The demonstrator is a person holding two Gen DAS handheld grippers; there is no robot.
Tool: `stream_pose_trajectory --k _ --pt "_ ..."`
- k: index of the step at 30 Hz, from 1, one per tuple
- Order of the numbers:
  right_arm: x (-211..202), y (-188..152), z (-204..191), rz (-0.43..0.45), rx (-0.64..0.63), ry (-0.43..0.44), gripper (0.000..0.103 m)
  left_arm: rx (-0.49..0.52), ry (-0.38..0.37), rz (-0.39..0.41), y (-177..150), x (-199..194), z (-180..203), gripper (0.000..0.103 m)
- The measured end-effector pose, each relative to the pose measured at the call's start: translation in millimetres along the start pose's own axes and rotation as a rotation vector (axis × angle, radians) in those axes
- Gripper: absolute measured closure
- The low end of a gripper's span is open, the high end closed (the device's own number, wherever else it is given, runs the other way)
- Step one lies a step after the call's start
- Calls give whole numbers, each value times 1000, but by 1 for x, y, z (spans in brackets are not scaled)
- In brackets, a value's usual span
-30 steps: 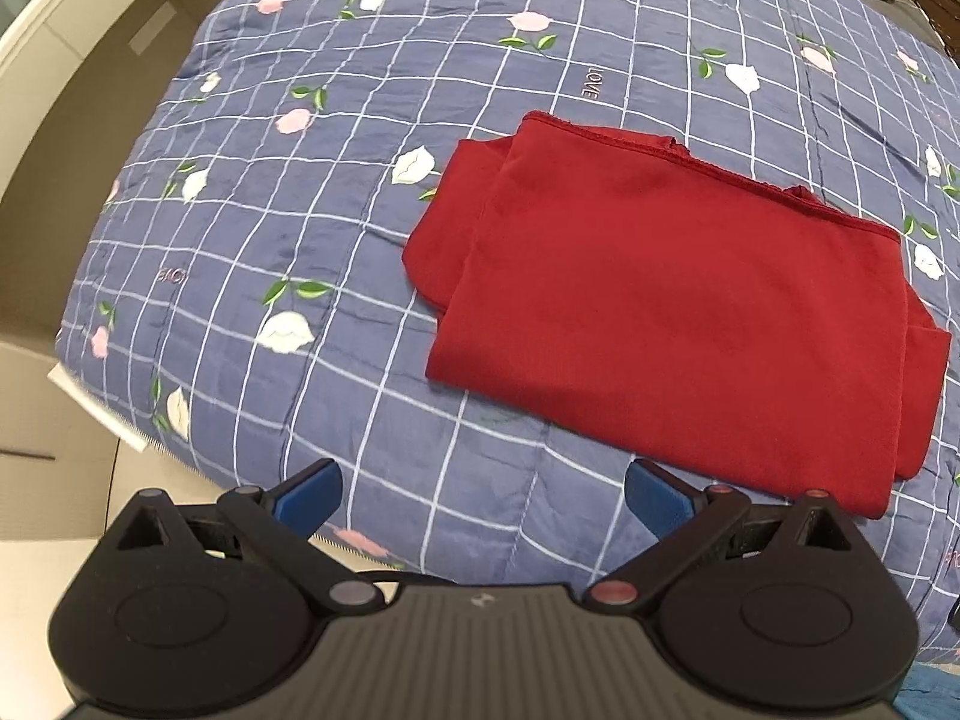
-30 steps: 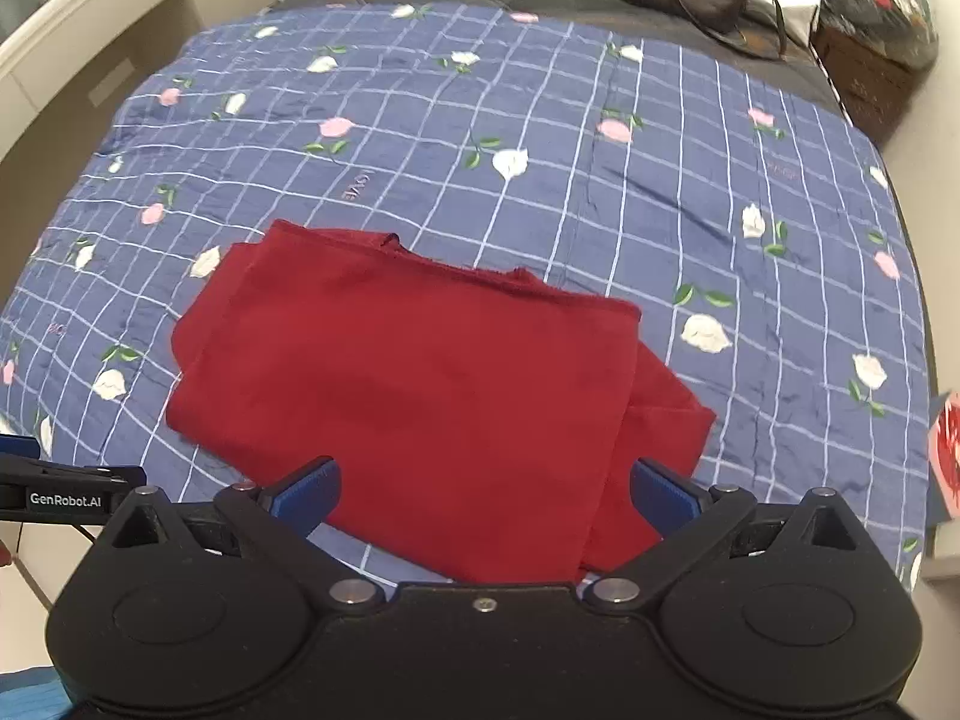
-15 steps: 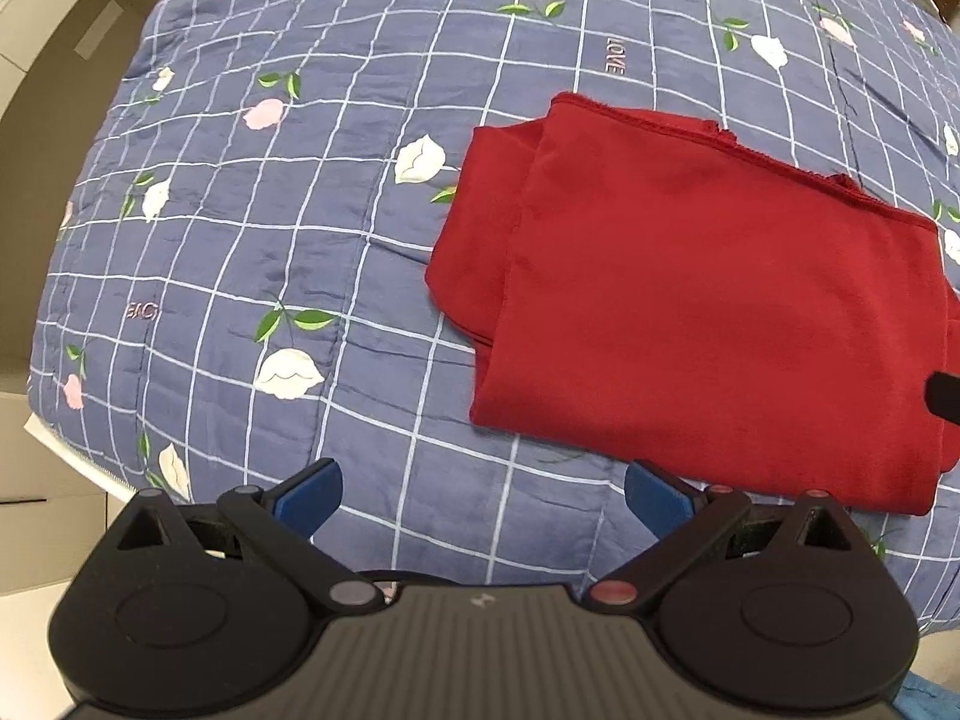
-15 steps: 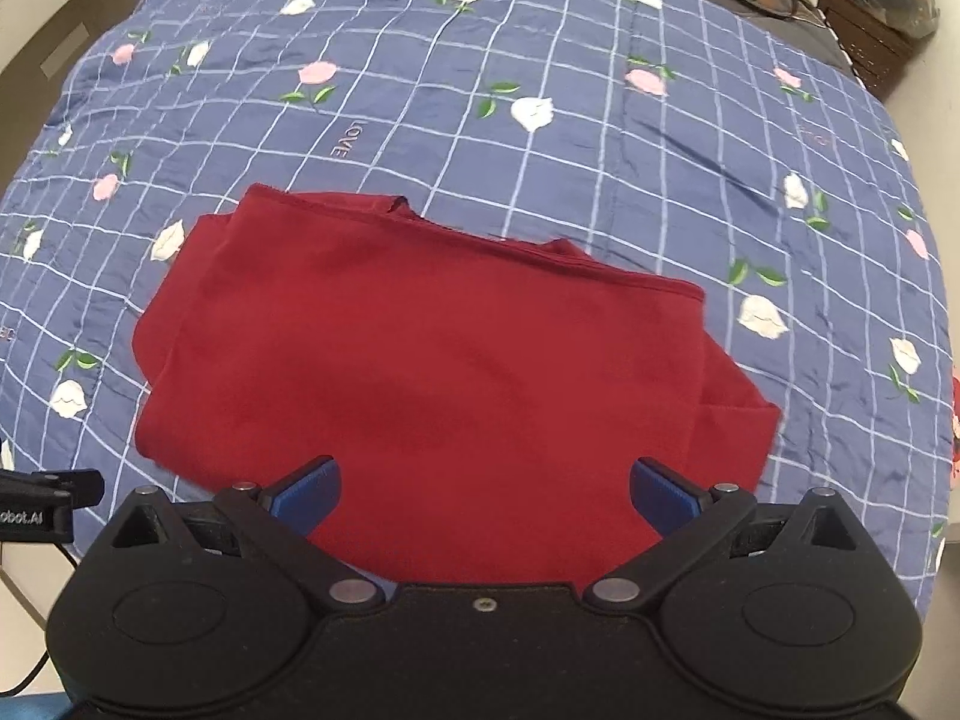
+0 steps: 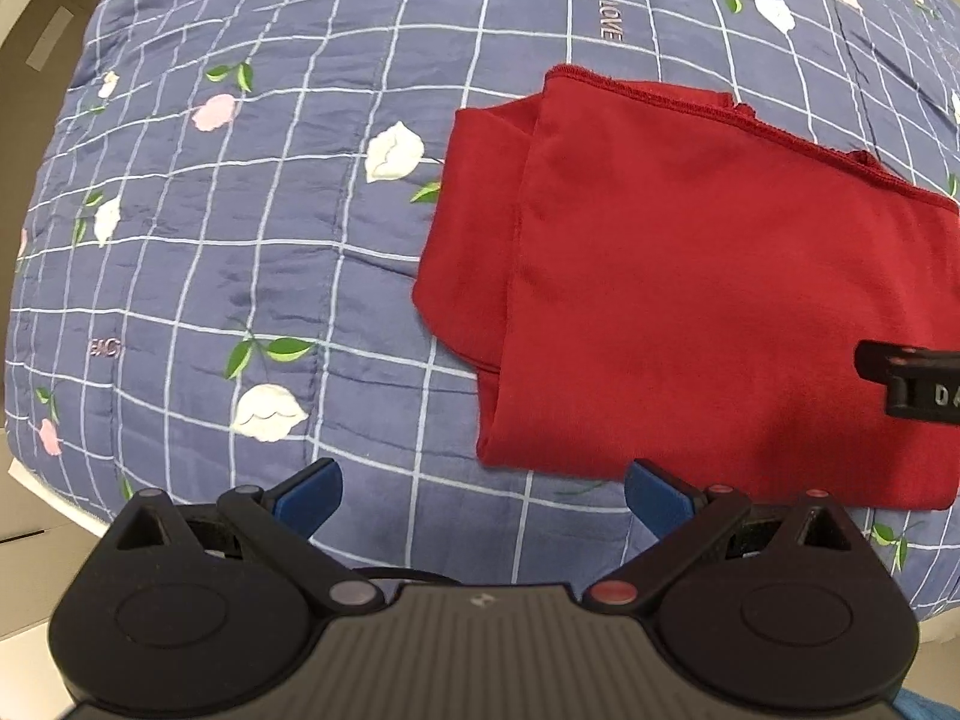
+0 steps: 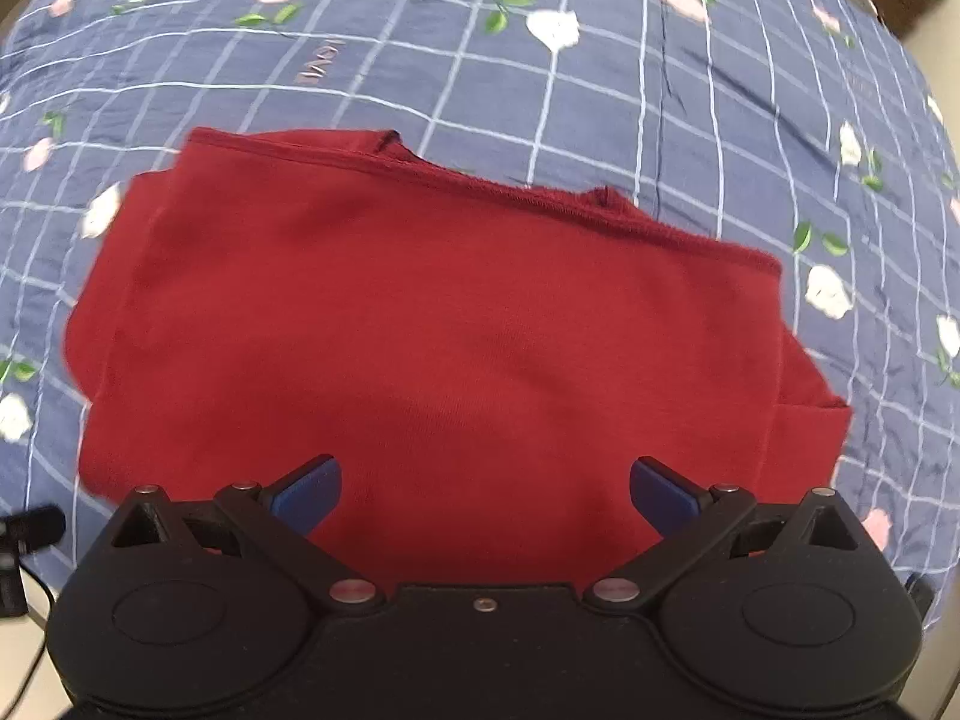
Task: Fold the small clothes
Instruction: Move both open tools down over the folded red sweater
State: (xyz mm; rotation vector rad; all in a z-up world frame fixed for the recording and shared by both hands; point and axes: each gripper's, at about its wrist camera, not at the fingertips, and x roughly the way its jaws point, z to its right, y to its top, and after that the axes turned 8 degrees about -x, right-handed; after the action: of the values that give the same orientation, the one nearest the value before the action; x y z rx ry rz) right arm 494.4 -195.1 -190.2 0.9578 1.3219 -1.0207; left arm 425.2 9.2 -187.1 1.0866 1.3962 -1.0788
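Both grippers, left (image 5: 483, 495) and right (image 6: 485, 492), have closed in on the red garment (image 6: 432, 330) over 1 s; jaws wide, empty. Next fold's grasp likely imminent.

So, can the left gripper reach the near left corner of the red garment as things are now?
Probably yes. The left gripper is open, and only bare quilt lies between it and the red garment. Nothing blocks that corner.
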Motion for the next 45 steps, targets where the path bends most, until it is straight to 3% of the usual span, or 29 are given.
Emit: stream_pose_trajectory --k 10,23,28,38,45 --pt "40 17 -6 -47 69 15 1 42 31 -43 4 25 9 1" --pt "77 5 -3 -103 104 19 1 10 60 -65 14 39 3 1" --pt "81 -5 -6 -54 81 11 0 1 65 -63 17 40 3 1" --pt "73 -56 -22 158 68 -21 0 -16 58 -67 24 44 0 1" --pt "70 -61 -24 194 62 -19 0 -8 49 -64 28 51 0 1"
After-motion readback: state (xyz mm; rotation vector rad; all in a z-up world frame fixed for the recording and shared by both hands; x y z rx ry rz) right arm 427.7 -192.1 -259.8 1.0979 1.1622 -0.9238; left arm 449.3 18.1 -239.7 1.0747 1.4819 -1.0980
